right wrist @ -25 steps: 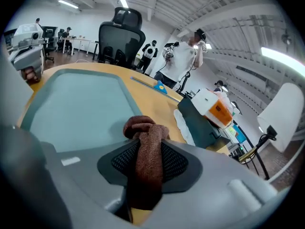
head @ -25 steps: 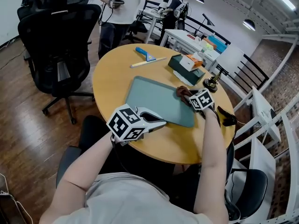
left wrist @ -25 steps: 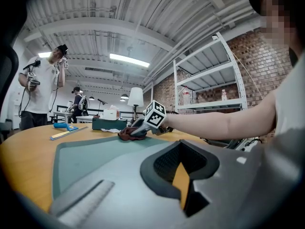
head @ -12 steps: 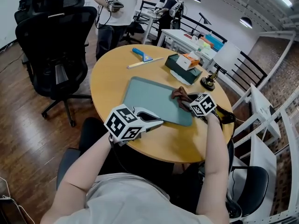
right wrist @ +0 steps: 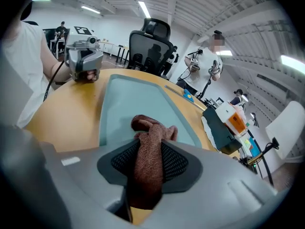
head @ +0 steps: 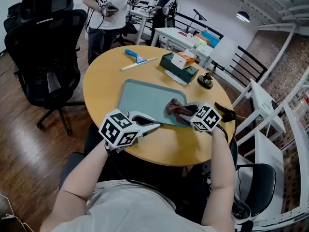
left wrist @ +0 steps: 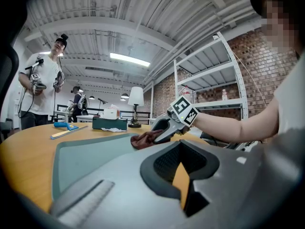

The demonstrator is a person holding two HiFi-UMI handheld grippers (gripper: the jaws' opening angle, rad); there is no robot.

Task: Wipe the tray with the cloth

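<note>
Right gripper view: one cloth (right wrist: 151,128) clamped in right gripper (right wrist: 149,147), on one tray (right wrist: 125,97); left gripper (head: 155,124) closed, empty, at tray's near edge.

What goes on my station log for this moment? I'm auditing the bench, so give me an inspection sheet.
Surface: round wooden table, the tray lying flat on it.
Job's things: teal tray; brown cloth bunched on its right part.
Clutter: blue scraper, pale strip, dark green box with a small carton on top, lamp base, all beyond the tray.
Grippers: right gripper shut on the cloth; left gripper shut, nothing in it, tip at the tray's near edge.
Cables: dark cable trailing from the left gripper.
Surroundings: black office chair, standing person holding grippers, white desks, wood floor.
</note>
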